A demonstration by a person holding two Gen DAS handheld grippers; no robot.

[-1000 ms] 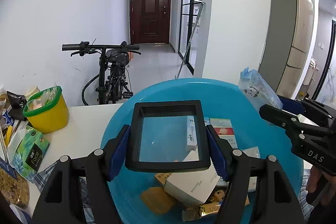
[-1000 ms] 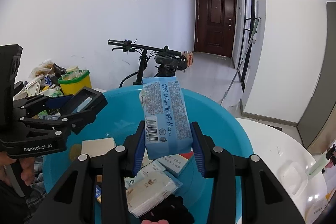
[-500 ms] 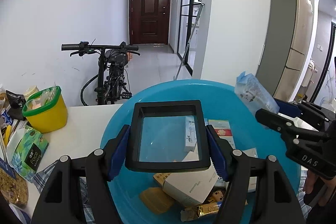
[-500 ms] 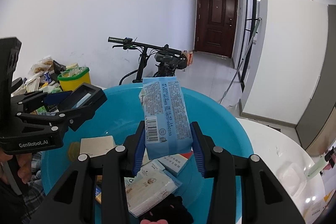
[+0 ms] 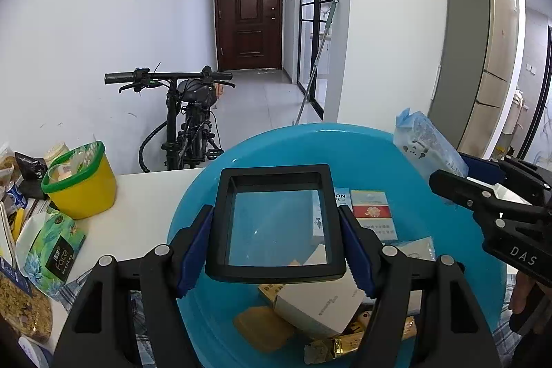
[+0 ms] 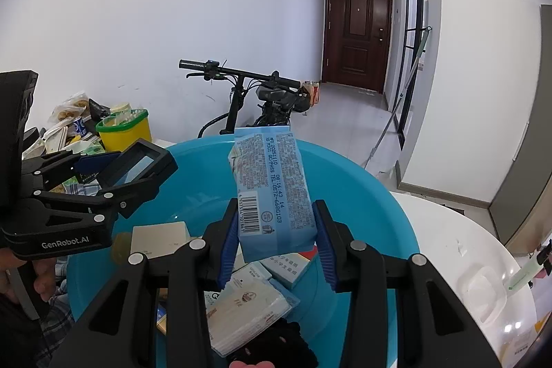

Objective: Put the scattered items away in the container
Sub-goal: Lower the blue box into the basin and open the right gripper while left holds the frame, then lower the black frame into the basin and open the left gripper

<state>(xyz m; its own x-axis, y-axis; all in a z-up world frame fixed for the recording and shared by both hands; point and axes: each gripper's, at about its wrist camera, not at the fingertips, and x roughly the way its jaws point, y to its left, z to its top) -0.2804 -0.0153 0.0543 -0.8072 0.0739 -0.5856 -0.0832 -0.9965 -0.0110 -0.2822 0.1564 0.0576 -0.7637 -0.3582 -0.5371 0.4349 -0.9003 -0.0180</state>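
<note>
A blue plastic basin (image 5: 362, 157) (image 6: 193, 181) holds several boxes and packets. My left gripper (image 5: 277, 233) is shut on a black square frame box with a clear window (image 5: 276, 195) and holds it over the basin's near side; it also shows in the right wrist view (image 6: 132, 166). My right gripper (image 6: 276, 240) is shut on a light blue tissue pack (image 6: 272, 192), held upright over the basin. That pack shows at the right in the left wrist view (image 5: 427, 143).
A yellow tub with a green rim (image 5: 79, 185) and a green tissue pack (image 5: 51, 250) sit on the white table (image 5: 145, 212) to the left, with snack bags behind. A bicycle (image 5: 186, 119) stands beyond the table. A clear lid (image 6: 483, 292) lies on the white surface at right.
The right gripper with the tissue pack has shifted slightly left and lower over the basin. The left gripper and its frame box have hardly moved.
</note>
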